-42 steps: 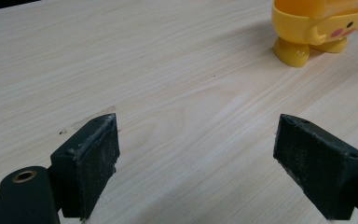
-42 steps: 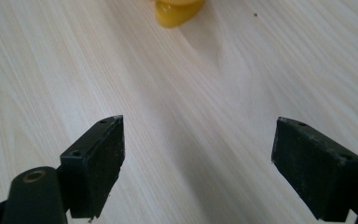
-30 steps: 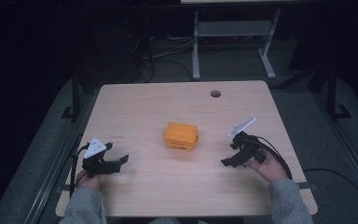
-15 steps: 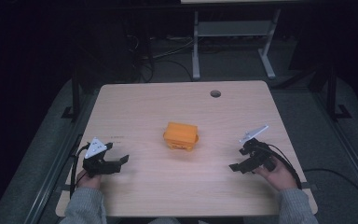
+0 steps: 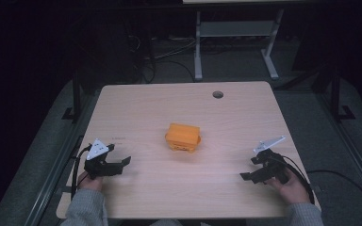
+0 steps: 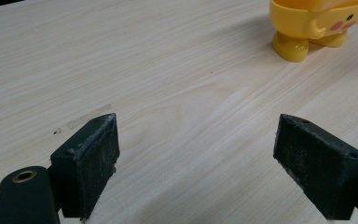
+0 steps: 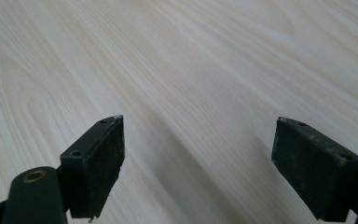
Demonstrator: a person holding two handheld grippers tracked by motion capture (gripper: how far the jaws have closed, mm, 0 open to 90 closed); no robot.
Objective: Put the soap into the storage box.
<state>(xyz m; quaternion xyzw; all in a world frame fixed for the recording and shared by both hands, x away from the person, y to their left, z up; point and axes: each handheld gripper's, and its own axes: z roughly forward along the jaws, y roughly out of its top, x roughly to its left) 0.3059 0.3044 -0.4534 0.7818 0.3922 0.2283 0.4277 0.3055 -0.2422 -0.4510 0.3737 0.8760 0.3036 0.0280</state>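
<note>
Start of the job, by the look of things, with nothing picked up yet. Spread wide at the left claw [image 5: 118, 155], with nothing pinched between the two black jaws and only bare worktop [image 5: 235, 117] under them. Same at the right claw [image 5: 252, 168]: jaws far apart, nothing held, just pale wood below. Seen from the left claw [image 6: 196, 158], an orange toy [image 6: 319, 23] ahead and off to the right, well apart from the jaws, standing on little round feet with pink cheeks on its front. Seen from above, that orange toy [image 5: 183, 137] between the two claws and a bit beyond both, touched by neither. Seen from the right claw [image 7: 198, 158], only wood grain ahead, so probably not aimed at the toy right now. Done so far: nothing that can be told from how things lie. Left to do, most likely: bring a claw up to the toy, put the jaws on either side of it, squeeze, and then lift or move it. Cannot tell yet which claw will go first.
</note>
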